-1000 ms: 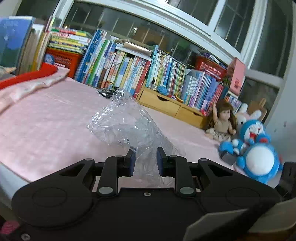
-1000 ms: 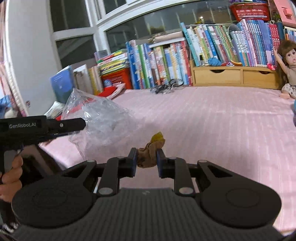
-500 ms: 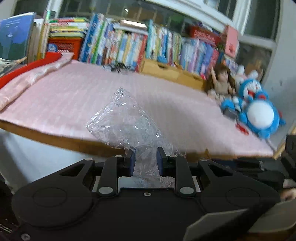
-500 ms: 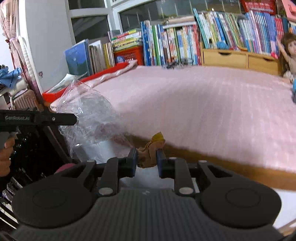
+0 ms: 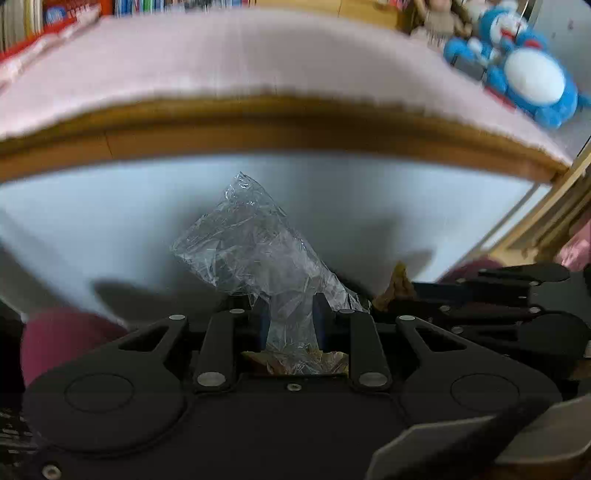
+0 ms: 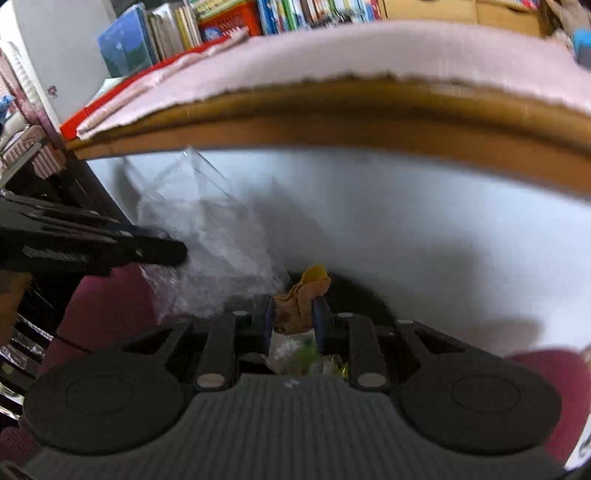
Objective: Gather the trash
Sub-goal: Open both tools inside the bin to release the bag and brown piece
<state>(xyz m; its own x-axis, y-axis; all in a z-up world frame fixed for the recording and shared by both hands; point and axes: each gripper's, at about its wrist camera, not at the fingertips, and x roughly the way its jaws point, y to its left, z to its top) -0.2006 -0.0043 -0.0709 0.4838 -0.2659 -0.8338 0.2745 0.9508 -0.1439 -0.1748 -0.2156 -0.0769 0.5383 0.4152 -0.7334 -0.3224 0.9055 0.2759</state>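
Now left claw (image 5: 291,320) clamps upward-pointing plastic wrap (image 5: 255,243); right claw (image 6: 294,320) clamps brown scrap (image 6: 301,304).

Desk top (image 5: 258,55) and shelved books (image 6: 295,11) smeared by motion blur; book titles unreadable. Blue plush toy (image 5: 528,77) blurred, doll (image 5: 439,18) beside it cut by top edge. Lower end of clear plastic wrap (image 5: 255,243) hidden behind left gripper (image 5: 290,321) body. Litter below right gripper (image 6: 294,325) largely hidden, kind not determinable. Person's hand (image 6: 11,306) cut by left edge.
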